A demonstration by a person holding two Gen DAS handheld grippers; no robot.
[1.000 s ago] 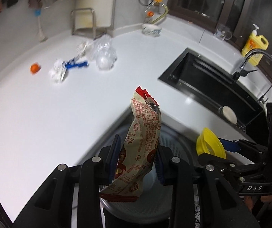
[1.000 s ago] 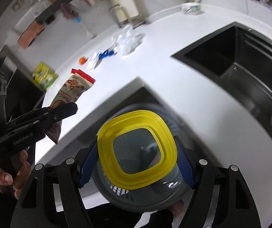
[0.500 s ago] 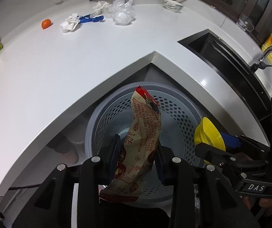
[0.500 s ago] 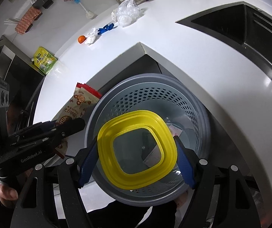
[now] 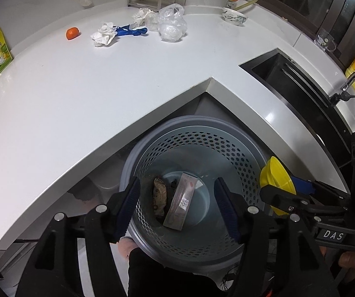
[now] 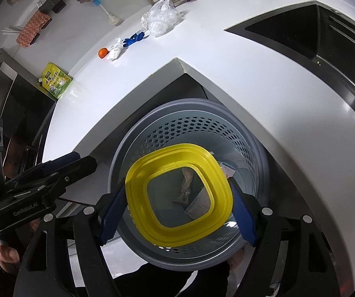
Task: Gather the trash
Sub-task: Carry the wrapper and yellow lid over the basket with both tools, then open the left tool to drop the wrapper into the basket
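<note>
While the white L-shaped countertop (image 5: 83,94) carries a clear crumpled plastic bag (image 5: 171,23), crumpled white tissue (image 5: 103,34), a twisted blue wrapper (image 5: 130,31) and a small orange fruit (image 5: 72,33) near its back edge, the grey perforated round waste basket (image 5: 239,153) stands below its inner corner. At the basket's bottom lie a brown printed snack wrapper (image 5: 159,193) and a flat silvery packet (image 5: 181,203). Above the basket, the left gripper (image 5: 177,205) has its jaws spread wide, holding nothing. Beside it, the right gripper (image 6: 177,212) clamps a yellow-rimmed clear plastic lid (image 6: 137,198) over the basket's opening.
</note>
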